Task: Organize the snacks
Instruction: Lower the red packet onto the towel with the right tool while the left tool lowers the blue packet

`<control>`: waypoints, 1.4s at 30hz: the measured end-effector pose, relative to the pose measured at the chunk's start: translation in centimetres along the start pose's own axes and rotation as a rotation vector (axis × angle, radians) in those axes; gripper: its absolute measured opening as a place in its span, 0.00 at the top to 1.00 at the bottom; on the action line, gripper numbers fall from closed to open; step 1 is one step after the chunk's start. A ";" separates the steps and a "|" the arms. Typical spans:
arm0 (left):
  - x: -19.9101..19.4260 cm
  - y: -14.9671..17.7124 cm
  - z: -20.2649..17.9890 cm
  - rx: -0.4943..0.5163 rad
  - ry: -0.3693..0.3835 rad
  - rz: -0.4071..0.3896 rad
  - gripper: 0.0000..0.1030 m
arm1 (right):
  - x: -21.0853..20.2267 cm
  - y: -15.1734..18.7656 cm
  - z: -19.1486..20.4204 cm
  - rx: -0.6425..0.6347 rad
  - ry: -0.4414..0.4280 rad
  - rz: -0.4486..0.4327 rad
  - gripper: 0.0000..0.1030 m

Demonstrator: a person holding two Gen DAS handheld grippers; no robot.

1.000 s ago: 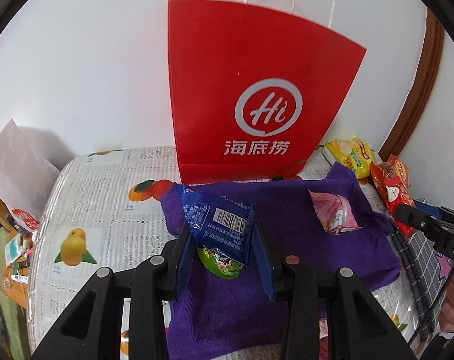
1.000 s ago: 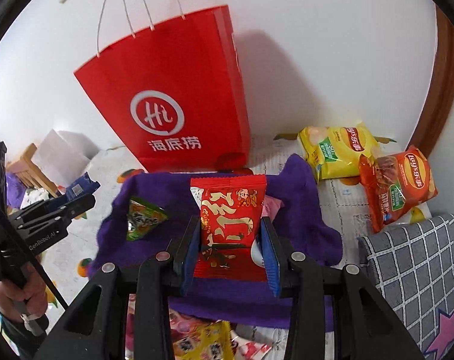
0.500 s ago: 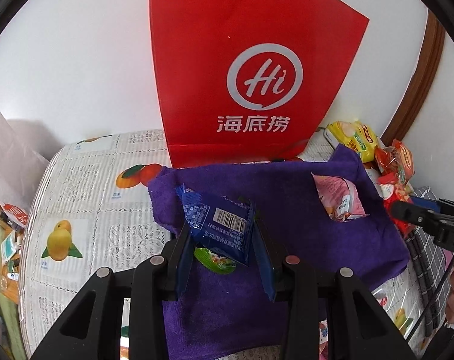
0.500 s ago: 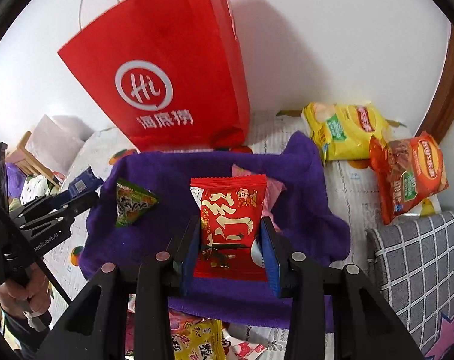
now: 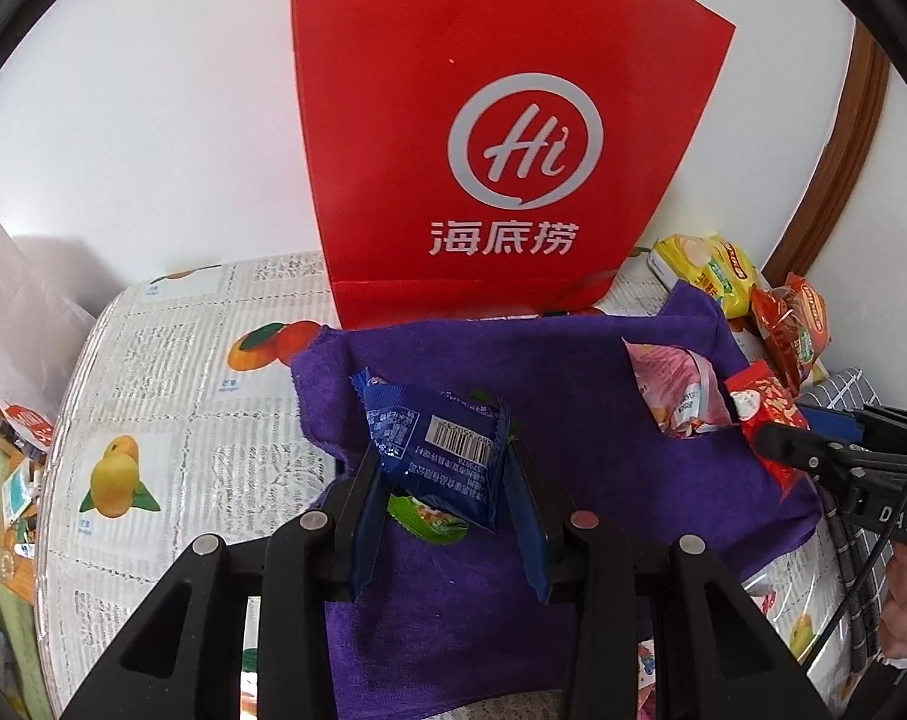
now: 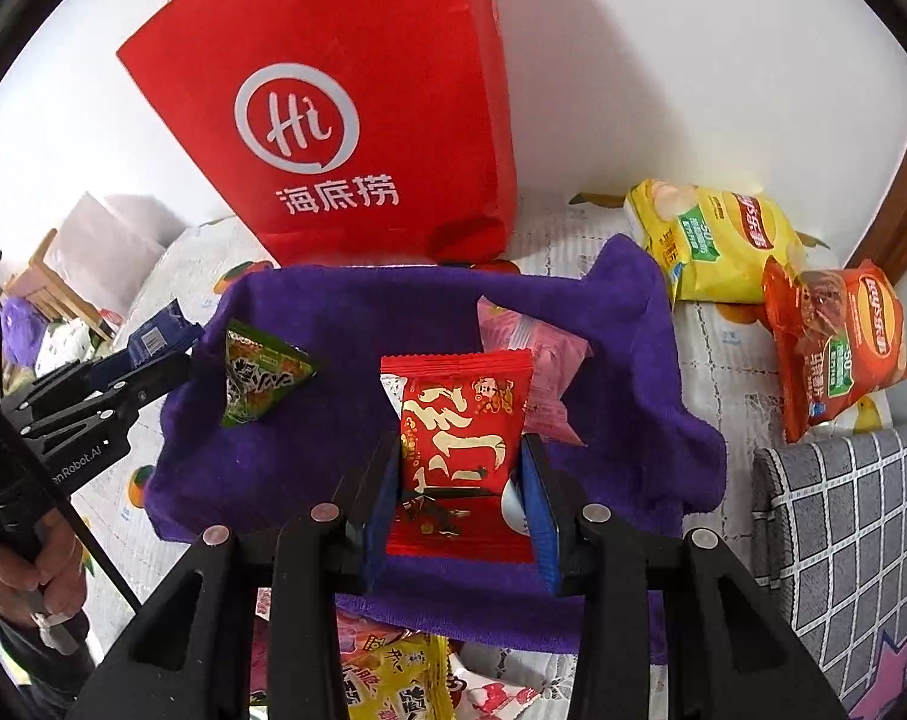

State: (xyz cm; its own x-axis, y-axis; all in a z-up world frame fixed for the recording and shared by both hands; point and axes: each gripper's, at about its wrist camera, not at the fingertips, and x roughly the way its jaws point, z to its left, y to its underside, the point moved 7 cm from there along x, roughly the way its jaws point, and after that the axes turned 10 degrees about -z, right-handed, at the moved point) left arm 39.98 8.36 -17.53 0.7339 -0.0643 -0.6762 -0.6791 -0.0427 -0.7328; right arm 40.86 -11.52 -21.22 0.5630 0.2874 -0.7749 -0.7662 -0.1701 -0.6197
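Snacks are in both grippers: the left gripper (image 5: pixel 447 480) is closed on a blue snack packet (image 5: pixel 438 447), held up above the purple cloth (image 5: pixel 573 384), and the right gripper (image 6: pixel 460 480) is clamped on a red snack packet (image 6: pixel 462 426), also raised over the cloth. Over the last second both wrist views have closed in on the red paper bag (image 5: pixel 495 138), which now fills far more of each picture and has its top edge and handles cut off in the left view, so both grippers have been carried forward toward it with their loads unchanged. That reads as the carrying stage, with the bag as the likely destination for both packets. Left on the cloth are a green triangular packet (image 6: pixel 258 375) just beside the left gripper and a pink packet (image 6: pixel 534 360) behind the red one. A yellow chip bag (image 6: pixel 711 240) and an orange chip bag (image 6: pixel 831 342) lie on the bench (image 5: pixel 171 372) off the cloth's right side, near the wall. The bag's mouth sits high, so both packets probably need lifting well above its rim before release.
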 end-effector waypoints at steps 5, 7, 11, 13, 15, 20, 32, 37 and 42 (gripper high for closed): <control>-0.1 -0.1 -0.1 0.000 0.003 -0.001 0.65 | 0.8 0.3 -0.4 0.006 0.012 0.029 0.62; -0.1 -0.1 0.1 0.000 0.000 -0.002 0.65 | 1.0 0.4 -0.5 0.014 0.004 0.039 0.62; 0.0 -0.1 0.2 -0.002 -0.002 0.000 0.65 | 1.2 0.5 -0.8 0.027 -0.005 0.053 0.62; 0.2 0.0 0.2 0.000 -0.005 0.005 0.65 | 1.4 0.6 -0.8 0.034 -0.011 0.062 0.62; 0.3 0.1 0.2 0.001 -0.006 0.010 0.65 | 1.8 0.9 -0.9 0.045 -0.021 0.079 0.62; 0.5 0.2 0.3 0.003 -0.012 0.013 0.65 | 2.1 1.1 -0.9 0.056 -0.030 0.091 0.62; 0.1 0.0 0.5 -0.001 -0.014 0.007 0.64 | 3.6 1.9 -1.8 0.063 0.008 0.133 0.62; 0.1 -0.1 0.7 -0.008 -0.016 0.008 0.64 | 3.9 1.9 -2.7 0.108 0.012 0.143 0.62; 0.1 -0.1 0.7 -0.006 -0.017 0.010 0.64 | 4.1 1.9 -3.5 0.113 0.036 0.142 0.61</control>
State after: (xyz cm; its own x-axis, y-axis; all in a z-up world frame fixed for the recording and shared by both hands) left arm 40.12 9.07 -17.62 0.7271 -0.0483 -0.6849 -0.6866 -0.0476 -0.7255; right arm 42.77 -13.93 -26.05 0.4557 0.2340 -0.8588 -0.8676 -0.0990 -0.4873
